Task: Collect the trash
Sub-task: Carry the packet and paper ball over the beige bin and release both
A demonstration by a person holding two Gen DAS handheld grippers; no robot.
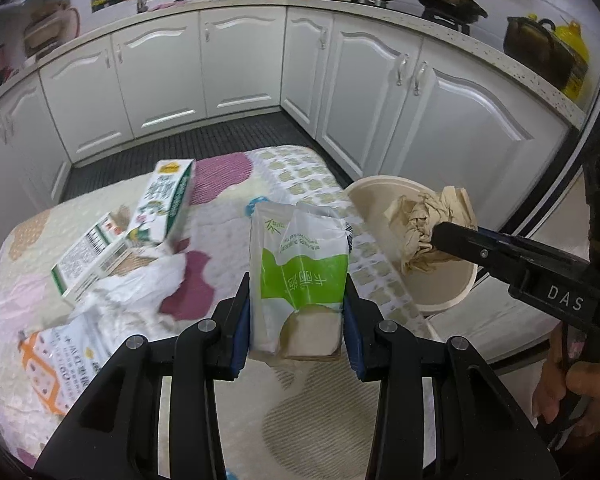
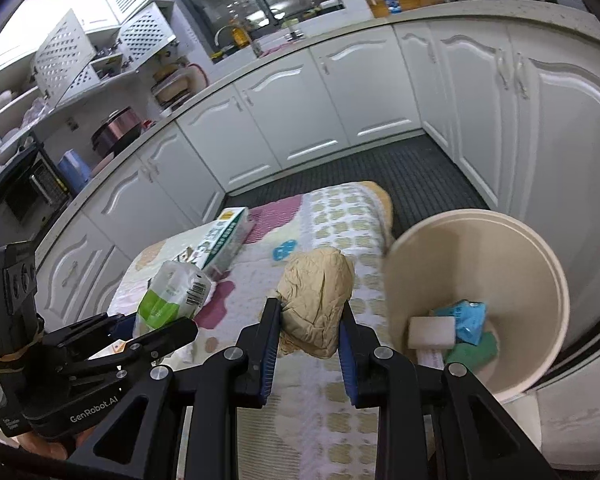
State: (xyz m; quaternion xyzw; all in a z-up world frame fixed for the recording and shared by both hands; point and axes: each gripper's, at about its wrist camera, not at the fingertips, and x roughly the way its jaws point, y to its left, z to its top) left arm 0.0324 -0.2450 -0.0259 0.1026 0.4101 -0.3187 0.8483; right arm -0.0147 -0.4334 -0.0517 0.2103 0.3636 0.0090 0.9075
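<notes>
The right claw [image 2: 310,326] grips the crumpled brown paper [image 2: 316,304] and the left claw [image 1: 296,316] pinches the green-and-white tissue pack [image 1: 298,276] — the cream bin [image 2: 476,248] sits at three o'clock. Carry each fully past the rim before releasing — paper first.

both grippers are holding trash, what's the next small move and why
Probably carry the right gripper a little further over the beige bin before opening it. It is shut on the crumpled brown paper, which hangs beside the rim in the right wrist view. The left gripper, shut on the green-and-white tissue pack, can follow.
</notes>
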